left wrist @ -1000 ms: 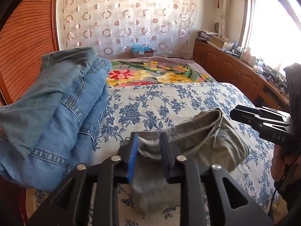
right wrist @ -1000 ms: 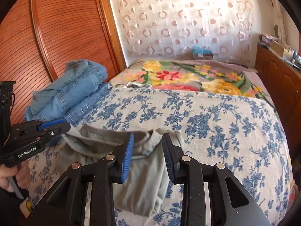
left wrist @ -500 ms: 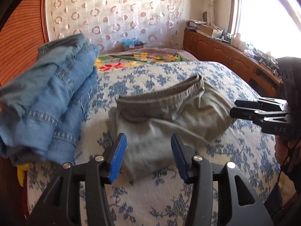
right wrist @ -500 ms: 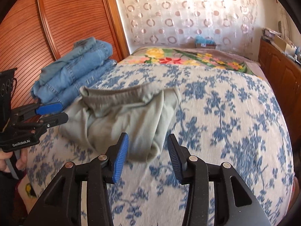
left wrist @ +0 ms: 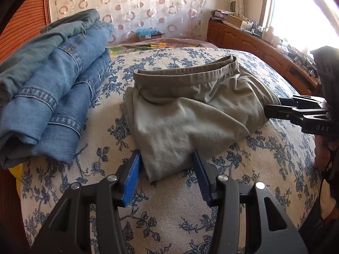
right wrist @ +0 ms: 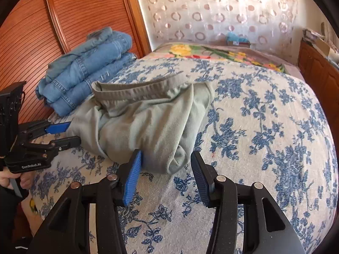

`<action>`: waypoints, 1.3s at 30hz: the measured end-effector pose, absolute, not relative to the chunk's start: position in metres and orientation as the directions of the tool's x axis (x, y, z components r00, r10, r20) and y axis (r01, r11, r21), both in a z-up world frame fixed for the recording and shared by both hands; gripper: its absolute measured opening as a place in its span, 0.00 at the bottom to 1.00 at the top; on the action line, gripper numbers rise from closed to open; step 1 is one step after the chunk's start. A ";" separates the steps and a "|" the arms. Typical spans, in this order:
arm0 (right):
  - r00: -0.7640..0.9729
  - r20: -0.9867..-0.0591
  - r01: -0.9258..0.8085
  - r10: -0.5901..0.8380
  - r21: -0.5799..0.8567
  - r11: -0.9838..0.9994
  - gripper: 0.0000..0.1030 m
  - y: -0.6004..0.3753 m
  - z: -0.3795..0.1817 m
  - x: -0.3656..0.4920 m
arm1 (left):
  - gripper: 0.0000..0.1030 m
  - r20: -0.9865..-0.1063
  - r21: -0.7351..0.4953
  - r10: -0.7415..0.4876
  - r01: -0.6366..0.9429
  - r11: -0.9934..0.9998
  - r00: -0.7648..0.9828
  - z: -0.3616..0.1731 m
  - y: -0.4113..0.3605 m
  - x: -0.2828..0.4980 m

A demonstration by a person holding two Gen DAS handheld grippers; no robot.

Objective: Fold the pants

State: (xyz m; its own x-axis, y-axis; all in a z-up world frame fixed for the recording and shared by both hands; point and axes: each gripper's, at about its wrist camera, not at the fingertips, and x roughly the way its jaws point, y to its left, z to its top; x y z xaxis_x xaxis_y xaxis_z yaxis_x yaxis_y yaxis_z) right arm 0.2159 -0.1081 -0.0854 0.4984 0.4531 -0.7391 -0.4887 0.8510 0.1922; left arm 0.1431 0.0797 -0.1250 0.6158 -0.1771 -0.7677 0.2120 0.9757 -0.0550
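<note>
Left wrist: soft, rumpled pants [left wrist: 186,116]

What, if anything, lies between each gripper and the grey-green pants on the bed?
Nothing visible does. The left gripper and right gripper each stand open right at the near edge of the folded grey-green pants, jaws astride the cloth. The stack of folded jeans lies off to one side, apart.
</note>
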 end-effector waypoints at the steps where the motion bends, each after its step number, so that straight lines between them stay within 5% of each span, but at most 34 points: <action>1: 0.495 -0.737 -0.493 0.460 0.198 0.848 0.30 -0.109 -0.086 0.216 | 0.47 -0.760 -0.063 -0.175 0.197 0.978 0.626 -0.124 0.082 0.142; 3: 0.480 -0.733 -0.498 0.482 0.225 0.837 0.16 -0.110 -0.087 0.217 | 0.46 -0.759 -0.066 -0.170 0.186 0.980 0.628 -0.125 0.084 0.143; 7: 0.492 -0.717 -0.499 0.493 0.232 0.835 0.09 -0.113 -0.081 0.212 | 0.43 -0.760 -0.059 -0.175 0.202 0.978 0.626 -0.125 0.082 0.142; 18: 0.568 -0.688 -0.478 0.452 0.172 0.861 0.07 -0.127 -0.066 0.197 | 0.35 -0.761 -0.060 -0.190 0.224 0.973 0.621 -0.124 0.083 0.144; 22: 0.559 -0.692 -0.482 0.457 0.177 0.858 0.07 -0.126 -0.071 0.196 | 0.12 -0.756 -0.084 -0.224 0.249 0.965 0.615 -0.122 0.080 0.140; 24: 0.553 -0.693 -0.488 0.463 0.182 0.854 0.07 -0.127 -0.072 0.192 | 0.09 -0.752 -0.075 -0.229 0.265 0.961 0.618 -0.120 0.075 0.135; 39: 0.523 -0.702 -0.503 0.483 0.203 0.840 0.07 -0.157 -0.068 0.115 | 0.08 -0.713 -0.108 -0.294 0.314 0.943 0.637 -0.105 0.051 0.047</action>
State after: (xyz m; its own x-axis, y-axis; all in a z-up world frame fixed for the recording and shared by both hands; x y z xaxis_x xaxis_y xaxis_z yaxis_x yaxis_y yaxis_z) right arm 0.1147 -0.1573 -0.0679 0.5235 0.4829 -0.7020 -0.5028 0.8402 0.2031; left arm 0.0473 0.0515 -0.1046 0.6366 -0.2939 -0.7130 0.3142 0.9432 -0.1083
